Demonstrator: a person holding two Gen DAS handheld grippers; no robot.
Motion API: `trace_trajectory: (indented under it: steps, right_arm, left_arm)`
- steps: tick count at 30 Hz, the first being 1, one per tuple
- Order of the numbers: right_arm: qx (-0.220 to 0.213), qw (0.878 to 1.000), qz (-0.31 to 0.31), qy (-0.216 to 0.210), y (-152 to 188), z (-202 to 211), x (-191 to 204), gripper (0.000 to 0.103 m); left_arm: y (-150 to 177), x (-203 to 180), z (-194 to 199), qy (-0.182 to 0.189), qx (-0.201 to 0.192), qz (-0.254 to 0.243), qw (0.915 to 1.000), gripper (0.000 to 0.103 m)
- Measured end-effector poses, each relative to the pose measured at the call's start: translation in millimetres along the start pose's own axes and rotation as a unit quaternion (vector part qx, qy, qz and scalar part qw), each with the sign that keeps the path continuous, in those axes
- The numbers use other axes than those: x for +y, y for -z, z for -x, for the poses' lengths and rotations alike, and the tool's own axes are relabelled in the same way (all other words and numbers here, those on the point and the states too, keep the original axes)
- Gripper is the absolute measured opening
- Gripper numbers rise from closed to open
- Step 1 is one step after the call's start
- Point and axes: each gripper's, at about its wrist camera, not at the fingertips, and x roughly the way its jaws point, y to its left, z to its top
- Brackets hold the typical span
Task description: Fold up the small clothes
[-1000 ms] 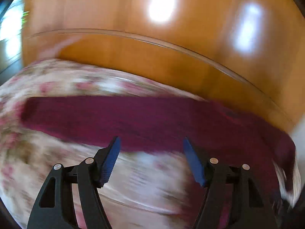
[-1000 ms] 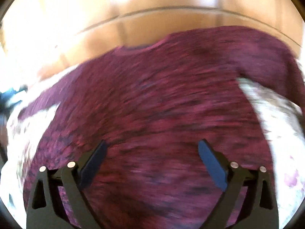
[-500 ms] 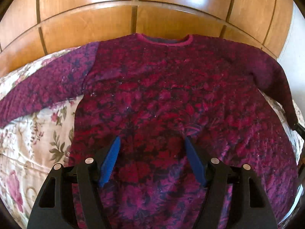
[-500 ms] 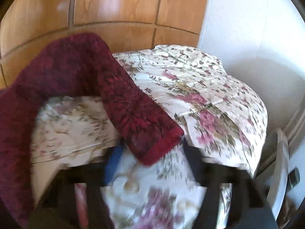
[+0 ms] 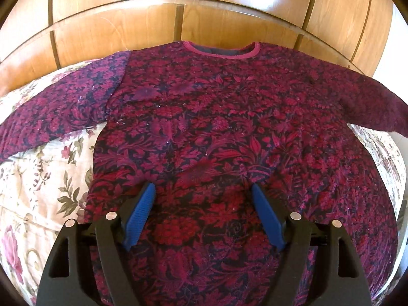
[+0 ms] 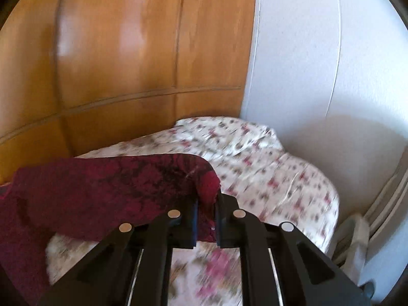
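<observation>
Left hand-held gripper (image 5: pixel 202 211): tilted down over the sweater (image 5: pixel 229 132), jaws apart, just widened, nothing between. Right hand-held gripper (image 6: pixel 206 213): clamped on raised sleeve cuff (image 6: pixel 207 186). Sweater spread flat on floral bedspread (image 5: pixel 38 178); wooden panels (image 5: pixel 178 7), white wall (image 6: pixel 318 51) behind.

Sweater (image 5: pixel 229 132) lies flat, front up, on bedspread (image 5: pixel 38 178), neckline toward the panelled wall (image 5: pixel 114 25) behind the bed. One sleeve (image 5: pixel 51 112) stretches out left over the bedspread. Left gripper (image 5: pixel 202 191) hangs above lower middle of the sweater, jaws apart and just opened wider, nothing between them. Right gripper (image 6: pixel 206 204) clamped on the other sleeve's cuff (image 6: pixel 207 186), raised off the bedspread; plain wall (image 6: pixel 318 63) to its right
</observation>
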Motion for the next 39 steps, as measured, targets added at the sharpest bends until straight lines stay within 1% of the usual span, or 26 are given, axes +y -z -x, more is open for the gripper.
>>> trace_trajectory:
  steps: [4, 6, 7, 8, 10, 11, 12, 14, 15, 17, 18, 19, 21, 22, 23, 24, 25, 26, 27, 29, 31, 32, 34, 37, 38, 39]
  right_arm:
    - [0.049, 0.998, 0.021, 0.039, -23.4, -69.9, 15.2, 0.008]
    - [0.101, 0.994, 0.02, 0.048, -28.7, -108.0, 24.2, 0.009]
    - [0.111, 0.992, 0.017, 0.054, -28.1, -119.8, 25.3, 0.011]
    - [0.119, 0.991, 0.013, 0.059, -27.1, -132.8, 28.4, 0.016]
    - [0.122, 0.991, 0.007, 0.052, -24.0, -148.6, 33.6, 0.04]
    - [0.116, 0.992, -0.006, 0.048, -22.2, -149.9, 33.4, 0.063]
    - [0.104, 0.993, -0.023, 0.044, -18.5, -145.5, 31.4, 0.069]
    - [0.1, 0.993, -0.058, 0.011, -8.2, -135.5, 27.9, 0.069]
    - [0.108, 0.99, -0.087, -0.02, 0.9, -131.2, 24.9, 0.069]
    - [0.132, 0.978, -0.138, -0.082, 24.1, -122.8, 21.8, 0.069]
    - [0.162, 0.963, -0.166, -0.136, 42.4, -122.3, 24.6, 0.067]
    - [0.18, 0.952, -0.184, -0.168, 52.5, -123.4, 28.5, 0.066]
    - [0.222, 0.92, -0.217, -0.241, 75.6, -129.4, 46.2, 0.057]
    - [0.231, 0.913, -0.219, -0.255, 81.4, -131.5, 55.8, 0.056]
    - [0.233, 0.913, -0.215, -0.258, 85.0, -133.1, 67.0, 0.057]
    - [0.222, 0.922, -0.208, -0.24, 85.5, -132.6, 76.8, 0.057]
    - [0.217, 0.924, -0.213, -0.232, 83.7, -133.5, 82.2, 0.057]
    - [0.216, 0.922, -0.218, -0.234, 81.3, -134.7, 83.8, 0.043]
    - [0.217, 0.921, -0.217, -0.241, 75.9, -136.0, 85.6, 0.012]
    - [0.197, 0.933, -0.197, -0.228, 65.4, -128.9, 85.5, 0.011]
    - [0.154, 0.954, -0.167, -0.197, 53.7, -113.7, 77.7, 0.01]
    - [0.155, 0.96, -0.156, -0.174, 54.3, -114.5, 76.3, 0.01]
    - [0.188, 0.959, -0.146, -0.151, 68.9, -126.9, 78.7, 0.01]
    - [0.188, 0.963, -0.128, -0.145, 82.5, -123.2, 83.9, 0.014]
    - [0.19, 0.962, -0.131, -0.147, 82.8, -120.5, 83.1, 0.019]
    - [0.19, 0.961, -0.136, -0.148, 82.4, -114.0, 80.2, 0.034]
  left_arm:
    - [-0.2, 0.1, -0.8, -0.001, 0.001, 0.0, 1.0, 0.078]
    - [0.6, -0.3, -0.8, -0.002, 0.002, -0.001, 1.0, 0.078]
    - [0.6, -0.2, -1.1, -0.003, 0.002, -0.001, 1.0, 0.078]
    - [0.9, -0.9, -1.0, -0.004, 0.001, -0.001, 1.0, 0.078]
    - [1.2, -1.3, -1.2, -0.005, 0.001, -0.002, 1.0, 0.078]
    - [0.9, -2.0, -1.3, -0.006, 0.001, -0.002, 1.0, 0.078]
    - [1.1, -2.4, -1.4, -0.006, 0.0, -0.002, 1.0, 0.078]
    - [1.3, -2.7, -1.9, -0.007, -0.001, -0.002, 1.0, 0.079]
    - [1.4, -2.2, -2.1, -0.006, -0.001, -0.001, 1.0, 0.08]
    - [1.5, -1.9, -3.0, -0.005, -0.002, 0.001, 1.0, 0.08]
    - [1.6, -1.7, -3.2, -0.005, -0.002, 0.001, 1.0, 0.081]
    - [1.7, -1.9, -3.2, -0.005, -0.002, 0.0, 1.0, 0.081]
    - [1.7, -1.9, -3.4, -0.005, -0.002, -0.001, 1.0, 0.081]
    - [1.7, -2.0, -3.4, -0.005, -0.002, 0.0, 1.0, 0.081]
    - [1.7, -2.2, -3.5, -0.005, -0.002, 0.0, 1.0, 0.081]
    - [1.6, -2.3, -3.4, -0.005, -0.003, -0.001, 1.0, 0.081]
    - [1.5, -2.3, -3.3, -0.005, -0.002, -0.001, 1.0, 0.081]
    - [1.5, -2.1, -3.3, -0.005, -0.003, 0.0, 1.0, 0.081]
    - [1.6, -1.8, -3.3, -0.003, -0.003, 0.0, 1.0, 0.081]
    - [1.7, -1.3, -3.1, -0.001, -0.004, 0.002, 1.0, 0.081]
    - [1.7, -0.6, -3.1, 0.001, -0.005, 0.004, 1.0, 0.081]
    - [1.7, -0.4, -3.0, 0.001, -0.005, 0.004, 1.0, 0.081]
    - [1.6, 0.4, -3.0, 0.002, -0.004, 0.004, 1.0, 0.081]
    - [0.4, 0.8, 1.2, 0.002, 0.001, 0.003, 1.0, 0.081]
    - [0.8, 1.7, 8.4, -0.002, -0.001, 0.002, 1.0, 0.081]
    - [1.7, 2.9, 13.4, -0.004, -0.003, 0.003, 1.0, 0.081]
